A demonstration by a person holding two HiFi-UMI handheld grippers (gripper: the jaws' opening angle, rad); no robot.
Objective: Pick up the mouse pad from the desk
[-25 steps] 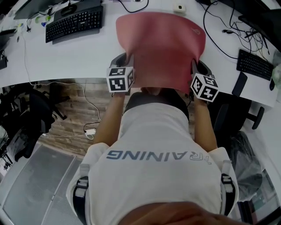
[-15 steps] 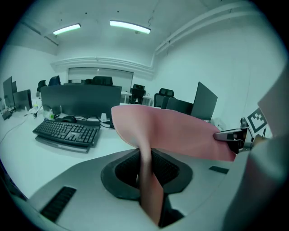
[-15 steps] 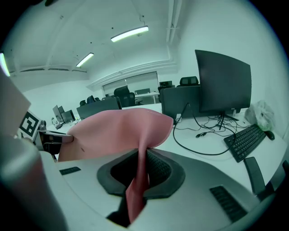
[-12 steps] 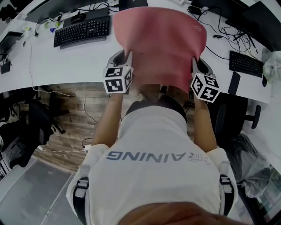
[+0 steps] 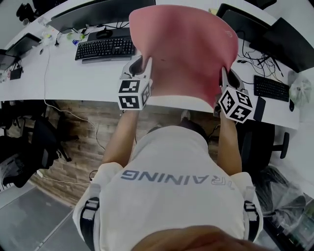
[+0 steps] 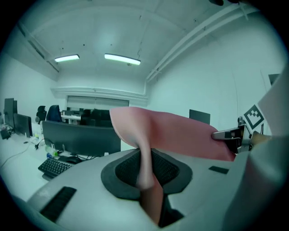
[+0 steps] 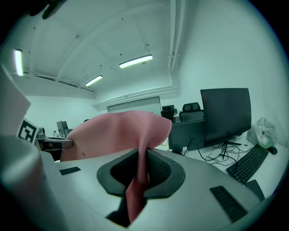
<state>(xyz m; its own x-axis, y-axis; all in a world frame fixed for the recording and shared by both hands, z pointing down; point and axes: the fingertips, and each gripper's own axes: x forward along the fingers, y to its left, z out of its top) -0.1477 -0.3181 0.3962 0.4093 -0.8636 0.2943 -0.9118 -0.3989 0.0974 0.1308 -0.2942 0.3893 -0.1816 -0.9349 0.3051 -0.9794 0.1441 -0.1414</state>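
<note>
The pink mouse pad hangs in the air above the white desk, stretched between both grippers. My left gripper is shut on the pad's near left edge, and my right gripper is shut on its near right edge. In the left gripper view the mouse pad runs pinched between the jaws and across to the other gripper. The right gripper view shows the mouse pad pressed between its jaws the same way. The pad hides part of the desk behind it.
A black keyboard and a monitor stand at the left of the desk. Another keyboard, cables and dark monitors are at the right. A black office chair stands below the desk edge.
Both grippers have risen with the mouse pad, which has lifted off the desk and now hangs well above it.
</note>
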